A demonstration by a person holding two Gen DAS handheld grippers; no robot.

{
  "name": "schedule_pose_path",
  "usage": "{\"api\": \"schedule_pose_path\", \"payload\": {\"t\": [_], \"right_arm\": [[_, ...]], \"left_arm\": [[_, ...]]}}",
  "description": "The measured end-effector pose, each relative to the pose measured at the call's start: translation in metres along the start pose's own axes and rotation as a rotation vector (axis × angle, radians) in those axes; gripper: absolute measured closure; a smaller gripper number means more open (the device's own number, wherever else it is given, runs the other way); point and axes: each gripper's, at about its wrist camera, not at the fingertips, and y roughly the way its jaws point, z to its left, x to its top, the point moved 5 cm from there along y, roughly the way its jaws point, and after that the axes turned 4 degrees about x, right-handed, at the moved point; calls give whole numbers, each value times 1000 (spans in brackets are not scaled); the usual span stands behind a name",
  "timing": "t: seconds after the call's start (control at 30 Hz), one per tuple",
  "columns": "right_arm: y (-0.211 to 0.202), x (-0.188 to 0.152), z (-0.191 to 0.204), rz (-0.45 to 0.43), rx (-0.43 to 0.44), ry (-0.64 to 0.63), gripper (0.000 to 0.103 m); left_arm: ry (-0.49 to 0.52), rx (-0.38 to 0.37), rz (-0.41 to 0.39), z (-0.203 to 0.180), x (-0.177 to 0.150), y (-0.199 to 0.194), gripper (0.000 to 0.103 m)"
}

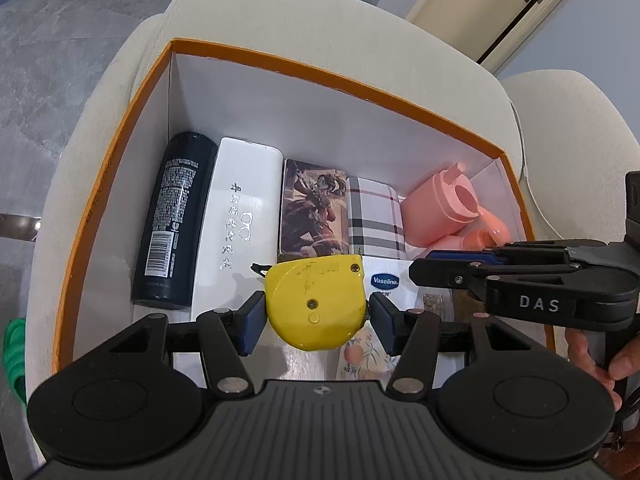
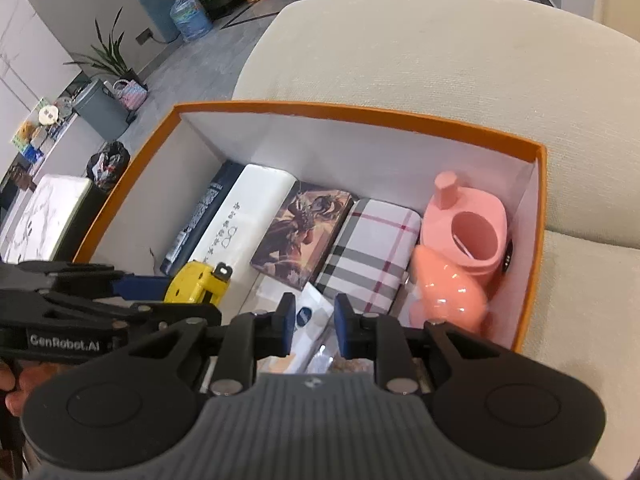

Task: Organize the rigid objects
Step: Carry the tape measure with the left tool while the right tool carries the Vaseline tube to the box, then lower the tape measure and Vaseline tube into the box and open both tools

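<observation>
My left gripper [image 1: 316,314] is shut on a yellow tape measure [image 1: 316,300] and holds it over the near part of an orange box [image 1: 320,70] with white inner walls. The tape measure also shows in the right wrist view [image 2: 198,284]. My right gripper [image 2: 311,320] is open by a narrow gap and empty, above a white Vaseline tube [image 2: 312,320] in the box. In the left wrist view it reaches in from the right [image 1: 424,270]. A dark can [image 1: 172,220], white case [image 1: 240,224], picture box [image 1: 314,208], plaid case [image 1: 374,220] and pink containers [image 1: 444,208] lie along the far wall.
The box sits on a cream sofa [image 2: 440,48]. A peach-print packet [image 1: 360,354] lies in the box under my left gripper. Grey floor [image 1: 60,40], a bin [image 2: 100,110] and plants are to the left.
</observation>
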Motion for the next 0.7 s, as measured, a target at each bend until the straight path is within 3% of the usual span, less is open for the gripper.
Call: {"api": "schedule_pose_path", "payload": {"t": [0.23,0.37,0.53,0.7], "right_arm": [[15,2,1,25,-31,-45,95],[8,9,0,-6,119,26,103],[3,9,4,-22,184,4,103],[20,10,-4,-11,89,1,103]], "left_arm": [[12,10,9,-3,-4,0,39],[9,27,7,2,-4,-3,39],[9,35,10,4,-2,-1,39],[40,30,28,-3,-1,5,39]]}}
